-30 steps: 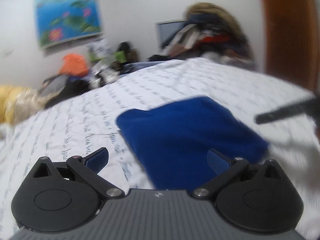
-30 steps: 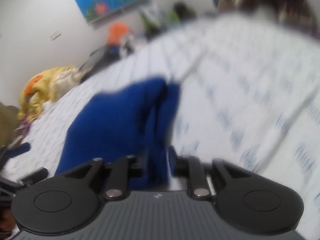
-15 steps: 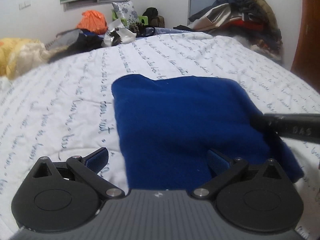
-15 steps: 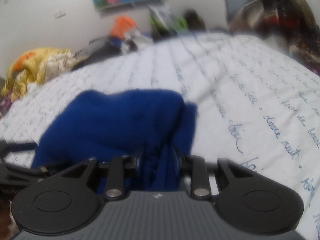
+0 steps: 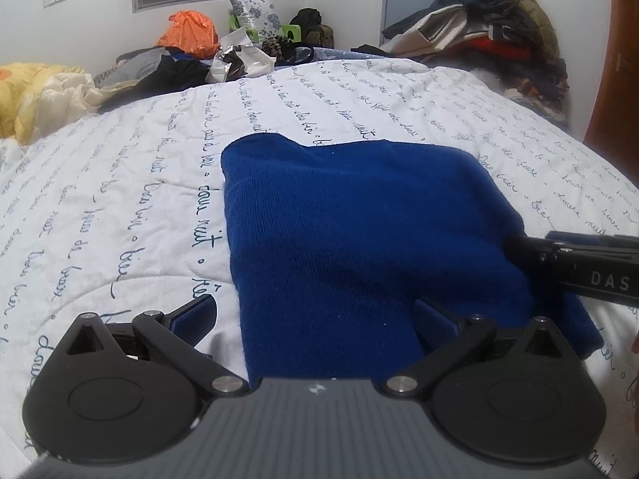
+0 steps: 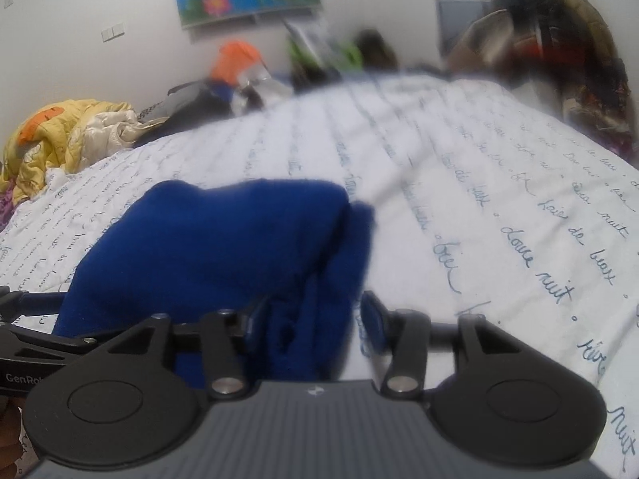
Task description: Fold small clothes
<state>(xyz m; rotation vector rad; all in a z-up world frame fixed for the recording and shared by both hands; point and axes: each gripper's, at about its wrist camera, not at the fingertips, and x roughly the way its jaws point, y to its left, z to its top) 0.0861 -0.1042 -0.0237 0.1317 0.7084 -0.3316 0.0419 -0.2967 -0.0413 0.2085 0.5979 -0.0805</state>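
On the white script-printed bedspread (image 5: 120,207), a folded blue knit garment (image 5: 359,231) lies flat.
Left gripper (image 5: 315,315) spread wide over its near edge; right gripper (image 6: 315,315) opening, cloth fold between its jaws.

blue knit garment (image 5: 359,235) folded into rough rectangle, lying flat on bed, right edge bunched in layers.
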